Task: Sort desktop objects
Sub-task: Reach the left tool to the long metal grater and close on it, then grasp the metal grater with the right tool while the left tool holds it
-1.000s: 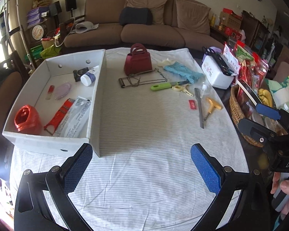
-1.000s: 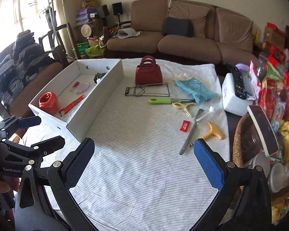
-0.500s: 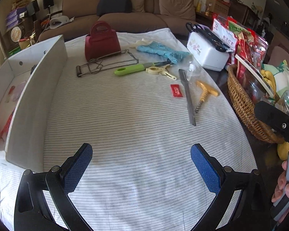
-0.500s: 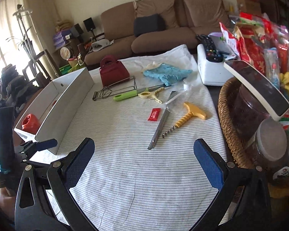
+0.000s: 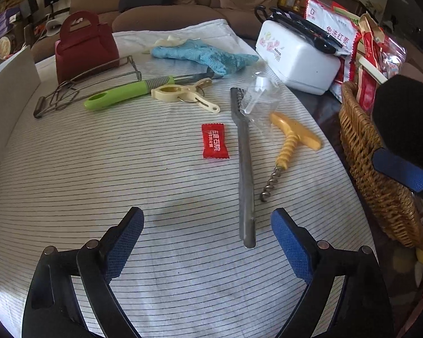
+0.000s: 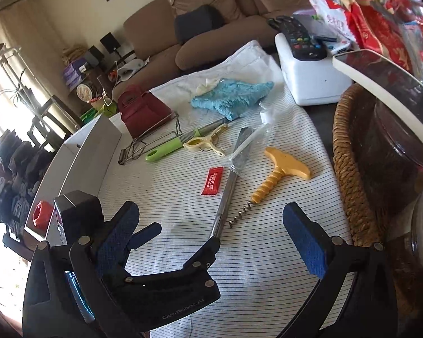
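Note:
On the striped cloth lie a long metal file (image 5: pixel 244 169) (image 6: pixel 228 188), a yellow corkscrew (image 5: pixel 289 146) (image 6: pixel 276 177), a red candy packet (image 5: pixel 215 140) (image 6: pixel 213 180), a green-handled peeler (image 5: pixel 127 93) (image 6: pixel 174 146), a cream plastic tool (image 5: pixel 180 94) (image 6: pixel 203 143), a wire tool (image 5: pixel 79 87), a red handbag box (image 5: pixel 84 48) (image 6: pixel 143 111), a blue cloth (image 5: pixel 203 55) (image 6: pixel 231 97) and a small clear bag (image 5: pixel 258 95). My left gripper (image 5: pixel 207 249) is open and empty, just before the file's near end. My right gripper (image 6: pixel 211 248) is open and empty, behind the left gripper (image 6: pixel 166 242).
A white sorting box (image 6: pixel 79 155) with a red item (image 6: pixel 42 214) stands at the left. A wicker basket (image 5: pixel 375 174) (image 6: pixel 349 186) of snacks and jars sits at the right edge. A white container (image 5: pixel 299 59) (image 6: pixel 313 84) carries remotes at the back right.
Both grippers have moved forward and to the right, toward the file and corkscrew. The white box has slid out to the left edge of the views. Both stay open.

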`<state>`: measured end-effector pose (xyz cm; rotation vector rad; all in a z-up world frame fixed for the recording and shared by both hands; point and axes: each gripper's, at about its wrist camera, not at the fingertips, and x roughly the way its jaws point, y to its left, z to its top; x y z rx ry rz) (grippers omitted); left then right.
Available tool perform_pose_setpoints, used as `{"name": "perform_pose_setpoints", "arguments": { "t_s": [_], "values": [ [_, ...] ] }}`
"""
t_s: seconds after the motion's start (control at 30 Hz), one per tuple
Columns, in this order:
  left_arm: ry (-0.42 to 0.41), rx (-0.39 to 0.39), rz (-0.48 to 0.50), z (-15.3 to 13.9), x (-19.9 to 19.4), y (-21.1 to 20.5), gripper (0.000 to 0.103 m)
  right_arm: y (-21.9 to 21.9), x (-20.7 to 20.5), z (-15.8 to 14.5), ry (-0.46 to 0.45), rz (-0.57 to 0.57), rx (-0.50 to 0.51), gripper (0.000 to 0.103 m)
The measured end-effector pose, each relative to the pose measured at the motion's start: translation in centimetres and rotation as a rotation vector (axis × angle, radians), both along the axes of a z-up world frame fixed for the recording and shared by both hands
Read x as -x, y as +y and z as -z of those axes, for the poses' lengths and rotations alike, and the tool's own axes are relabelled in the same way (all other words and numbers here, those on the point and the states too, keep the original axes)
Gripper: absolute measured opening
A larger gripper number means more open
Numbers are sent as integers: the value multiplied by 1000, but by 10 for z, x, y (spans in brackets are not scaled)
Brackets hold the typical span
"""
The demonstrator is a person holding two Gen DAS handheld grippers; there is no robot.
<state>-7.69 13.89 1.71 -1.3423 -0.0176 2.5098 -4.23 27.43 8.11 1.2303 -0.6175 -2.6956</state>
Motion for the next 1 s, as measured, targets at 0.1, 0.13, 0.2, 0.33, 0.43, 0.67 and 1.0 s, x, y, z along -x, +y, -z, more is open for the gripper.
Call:
{"name": "perform_pose_setpoints", "arguments": {
  "t_s": [0.1, 0.13, 0.2, 0.33, 0.43, 0.67, 1.0],
  "values": [
    [7, -1, 6, 5, 2, 4, 85, 3, 3, 1, -10, 9, 12, 102],
    [20, 18, -4, 6, 4, 6, 82, 4, 4, 2, -17, 11, 5, 102],
    [32, 34, -12, 5, 5, 8, 65, 5, 2, 3, -22, 15, 8, 102],
    [25, 26, -4, 3, 9, 10, 55, 6, -2, 1, -13, 14, 18, 102],
    [18, 34, 18, 3, 7, 9, 15, 8, -3, 1, -8, 14, 32, 102],
    [-30, -4, 49, 2, -3, -30, 14, 5, -3, 3, -13, -3, 34, 102],
    [-189, -83, 71, -6, -64, -117, 14, -38, 11, 33, -113, -187, 308, 102]
  ]
}}
